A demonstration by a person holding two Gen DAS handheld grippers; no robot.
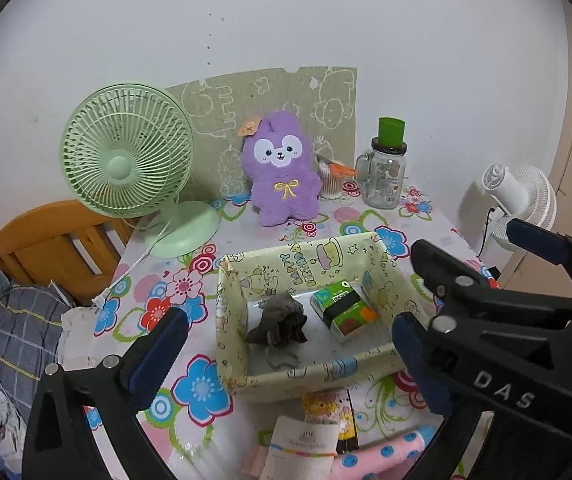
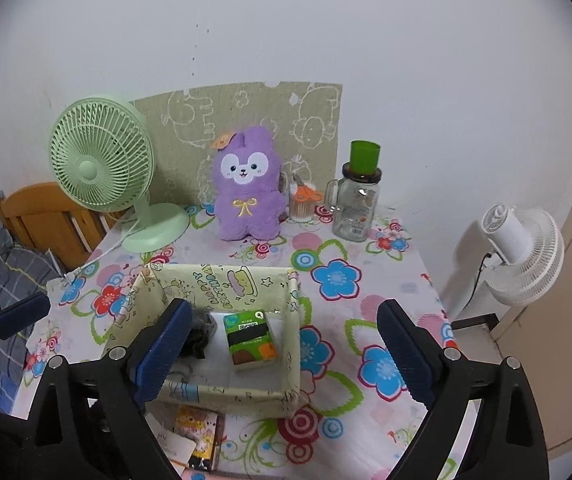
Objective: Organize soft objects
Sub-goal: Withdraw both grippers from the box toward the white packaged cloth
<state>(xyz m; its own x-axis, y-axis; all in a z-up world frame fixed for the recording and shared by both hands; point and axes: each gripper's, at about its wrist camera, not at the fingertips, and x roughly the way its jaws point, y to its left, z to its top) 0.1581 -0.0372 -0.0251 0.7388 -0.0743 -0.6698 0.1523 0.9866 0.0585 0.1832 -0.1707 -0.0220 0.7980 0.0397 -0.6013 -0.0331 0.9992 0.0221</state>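
Both my claws hang spread and empty above the flowered table (image 2: 337,280): my left gripper (image 1: 289,350) over the near side of the cream fabric basket (image 1: 242,280), my right gripper (image 2: 282,340) over its right half. Inside the basket a crumpled grey sock (image 1: 282,320) lies left of a green tissue pack (image 2: 250,338), the two slightly apart. Pink socks with blue dots (image 1: 381,454), possibly still on their card, sit just before the basket. A purple plush bunny (image 2: 246,196) stands against the wall.

Both wrist views face wall, above shared storage box (image 1: 377,354).
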